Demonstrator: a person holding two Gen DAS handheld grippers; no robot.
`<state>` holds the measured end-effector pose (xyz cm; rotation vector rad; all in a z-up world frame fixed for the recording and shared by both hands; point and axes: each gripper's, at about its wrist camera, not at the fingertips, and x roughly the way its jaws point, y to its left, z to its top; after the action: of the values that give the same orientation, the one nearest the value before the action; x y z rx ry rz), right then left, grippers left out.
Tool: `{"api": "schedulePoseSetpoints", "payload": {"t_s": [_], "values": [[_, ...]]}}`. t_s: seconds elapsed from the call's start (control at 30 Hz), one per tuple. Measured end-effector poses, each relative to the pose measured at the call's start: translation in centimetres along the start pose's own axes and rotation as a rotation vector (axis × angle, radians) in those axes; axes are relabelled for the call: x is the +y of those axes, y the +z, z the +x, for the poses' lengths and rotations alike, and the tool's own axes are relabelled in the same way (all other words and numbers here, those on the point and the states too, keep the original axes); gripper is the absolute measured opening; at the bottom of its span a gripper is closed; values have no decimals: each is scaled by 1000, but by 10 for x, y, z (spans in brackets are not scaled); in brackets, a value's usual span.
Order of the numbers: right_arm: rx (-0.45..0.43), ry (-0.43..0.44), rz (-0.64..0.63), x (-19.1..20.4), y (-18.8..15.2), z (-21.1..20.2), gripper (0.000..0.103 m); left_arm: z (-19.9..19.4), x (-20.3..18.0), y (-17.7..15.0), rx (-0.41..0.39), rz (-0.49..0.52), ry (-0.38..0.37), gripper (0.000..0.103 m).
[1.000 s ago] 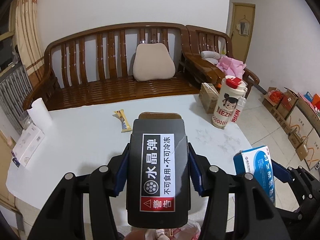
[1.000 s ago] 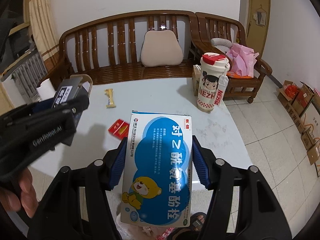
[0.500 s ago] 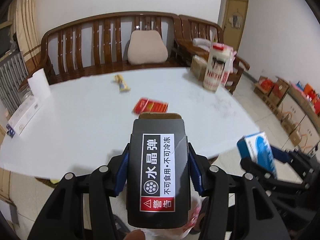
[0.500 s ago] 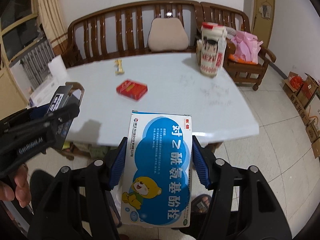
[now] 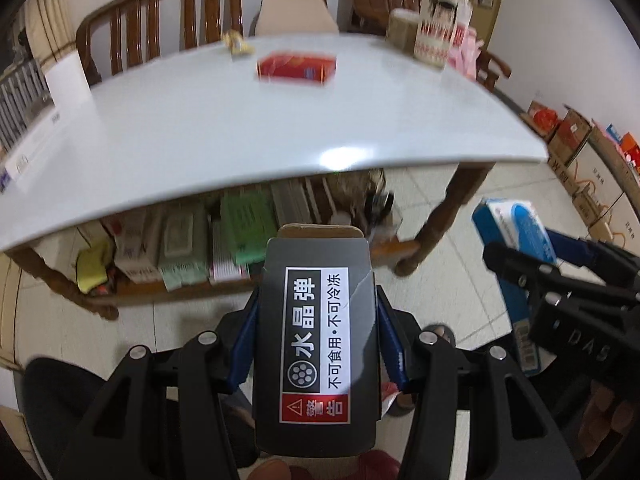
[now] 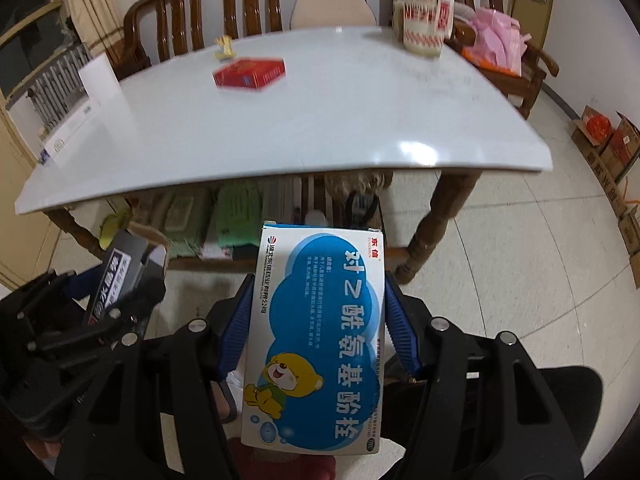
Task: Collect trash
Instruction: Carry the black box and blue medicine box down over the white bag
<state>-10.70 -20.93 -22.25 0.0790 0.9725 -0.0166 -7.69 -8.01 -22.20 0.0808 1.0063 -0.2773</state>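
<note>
Left gripper (image 5: 316,344) fingers clamped on dark grey cardboard box (image 5: 316,344), right gripper (image 6: 318,340) fingers on blue-and-white medicine carton (image 6: 318,340), both off white table's (image 6: 280,128) near edge; lower level, release over bin. Red flat packet (image 6: 250,73) near far edge.

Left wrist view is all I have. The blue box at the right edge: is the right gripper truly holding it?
Observer: Yes. The right gripper is shut on the blue box, with one pad on each long side.
Operator: What is printed on its front?
Observer: A yellow cartoon bear on blue cloud shapes, with white Chinese text.
Operator: What lies on the wooden armchair at the far right?
Observer: Pink plastic bags, with something orange under them.
</note>
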Motion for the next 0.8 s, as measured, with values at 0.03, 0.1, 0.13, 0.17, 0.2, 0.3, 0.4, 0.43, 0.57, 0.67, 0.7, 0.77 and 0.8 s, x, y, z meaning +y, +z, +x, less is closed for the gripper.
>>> {"api": "schedulePoseSetpoints", "payload": {"t_s": [0.03,0.1,0.13,0.17,0.2,0.3,0.4,0.43,0.57,0.67,0.7,0.77,0.8], "values": [[12,4,7,-1,-4,6,59,7,0,-8,15,-3,2,51],[23,4,9,-2,-9,17,59,19,-2,-19,29,3,23,51],[33,-1,8,-2,-13,24,59,27,-2,-25,39,5,32,51],[45,3,13,-2,-16,30,59,34,-3,-29,52,4,35,51],[60,5,13,-2,-19,38,59,41,-4,-33,63,0,42,51],[94,7,6,0,-25,56,59,67,-2,-47,116,-15,54,51],[129,7,3,1,-35,77,59,96,1,-62,196,-48,50,51],[141,4,2,2,-36,85,59,101,2,-64,209,-51,53,51],[187,-2,-2,3,-42,113,59,128,0,-76,257,-42,69,51],[222,-4,8,1,-49,136,59,147,0,-83,289,-59,67,51],[232,-7,12,0,-51,143,59,152,0,-85,295,-64,70,51],[247,-5,14,-1,-55,157,59,166,0,-90,310,-69,75,51],[251,-2,12,-1,-57,163,60,172,-1,-93,321,-73,68,51]]}}
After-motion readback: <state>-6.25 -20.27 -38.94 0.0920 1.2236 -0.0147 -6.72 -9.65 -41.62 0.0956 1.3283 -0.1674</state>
